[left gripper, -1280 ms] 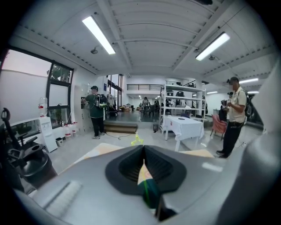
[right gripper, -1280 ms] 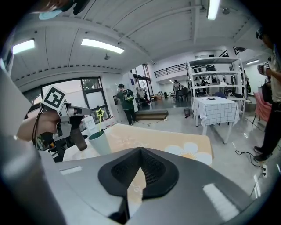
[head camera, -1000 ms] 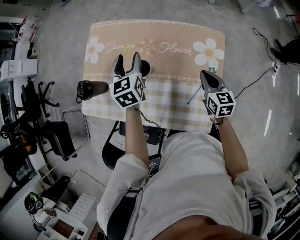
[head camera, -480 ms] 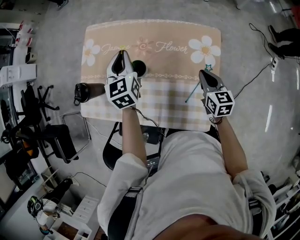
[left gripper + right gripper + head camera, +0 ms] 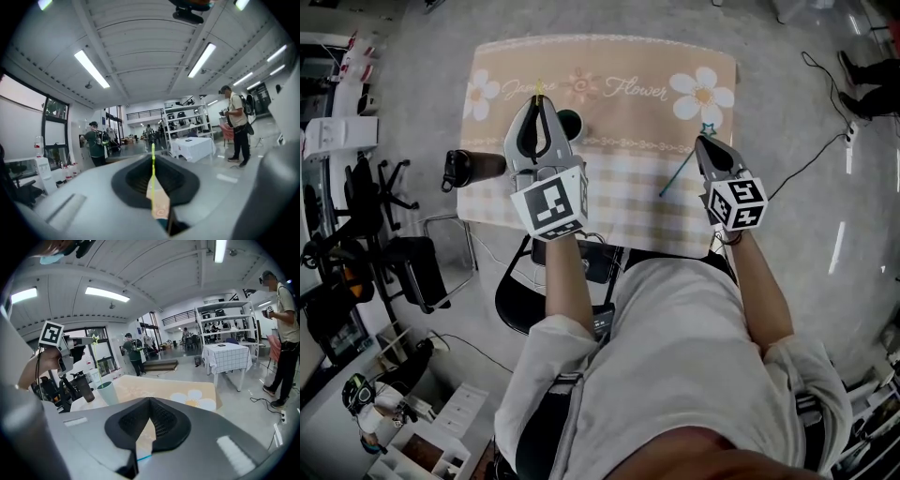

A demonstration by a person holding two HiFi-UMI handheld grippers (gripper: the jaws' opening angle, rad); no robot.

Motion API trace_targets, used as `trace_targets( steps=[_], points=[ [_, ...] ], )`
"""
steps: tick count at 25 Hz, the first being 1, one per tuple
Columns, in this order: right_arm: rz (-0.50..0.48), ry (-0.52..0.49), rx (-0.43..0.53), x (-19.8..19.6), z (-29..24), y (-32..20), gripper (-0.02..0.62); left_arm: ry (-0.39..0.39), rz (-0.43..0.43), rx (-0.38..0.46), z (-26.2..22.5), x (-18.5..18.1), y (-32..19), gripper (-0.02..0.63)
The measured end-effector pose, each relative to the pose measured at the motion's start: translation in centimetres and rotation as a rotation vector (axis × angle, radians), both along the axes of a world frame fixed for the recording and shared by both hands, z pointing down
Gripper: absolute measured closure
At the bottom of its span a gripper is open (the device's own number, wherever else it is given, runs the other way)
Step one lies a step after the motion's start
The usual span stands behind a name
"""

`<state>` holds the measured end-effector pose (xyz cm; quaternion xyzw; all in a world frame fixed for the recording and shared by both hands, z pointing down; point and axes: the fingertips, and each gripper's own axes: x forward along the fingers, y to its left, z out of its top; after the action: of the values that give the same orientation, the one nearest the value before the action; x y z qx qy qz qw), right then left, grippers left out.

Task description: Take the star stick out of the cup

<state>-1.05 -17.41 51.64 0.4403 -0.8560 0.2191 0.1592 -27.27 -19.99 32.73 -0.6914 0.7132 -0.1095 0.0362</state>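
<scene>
The jaws of the left gripper (image 5: 539,109) are pressed together on the thin yellow star stick (image 5: 152,180), which stands upright between them with its star on top.

I judge the task well advanced but not finished. In the right gripper view the stick hangs over the cup (image 5: 108,392), which stands near the far edge of the table (image 5: 609,66). The stick's lower end seems to be at the cup's mouth, though I cannot tell if it is free. It must still be lifted clear.

The left gripper points almost level and the forearm (image 5: 564,281) reaches across the near edge. The right gripper (image 5: 705,142), jaws together, is low near the right edge, at a blue stick (image 5: 680,174).
</scene>
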Motion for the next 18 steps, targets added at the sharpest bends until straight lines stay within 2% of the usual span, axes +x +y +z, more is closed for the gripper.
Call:
trace_targets(
  steps=[4, 8, 12, 14, 18],
  points=[
    [-0.018, -0.018, 0.011, 1.2, -0.4, 0.6, 0.598, -0.093, 0.017, 0.005, -0.5, 3.4, 1.6, 0.594],
    [-0.028, -0.032, 0.020, 2.9, -0.7, 1.4, 0.598, -0.130, 0.020, -0.022, 0.6, 6.4, 3.3, 0.594],
    [-0.019, -0.045, 0.013, 5.0, -0.5, 2.4, 0.598, -0.283, 0.026, -0.044, 0.8, 9.5, 5.7, 0.594],
    [-0.016, -0.048, 0.008, 6.0, -0.2, 3.1, 0.598, -0.335, 0.048, -0.051, 1.3, 11.6, 6.8, 0.594],
    [-0.017, -0.050, -0.001, 7.4, 0.2, 4.8, 0.598, -0.379, 0.110, -0.096, 4.5, 15.5, 7.7, 0.594]
  ],
)
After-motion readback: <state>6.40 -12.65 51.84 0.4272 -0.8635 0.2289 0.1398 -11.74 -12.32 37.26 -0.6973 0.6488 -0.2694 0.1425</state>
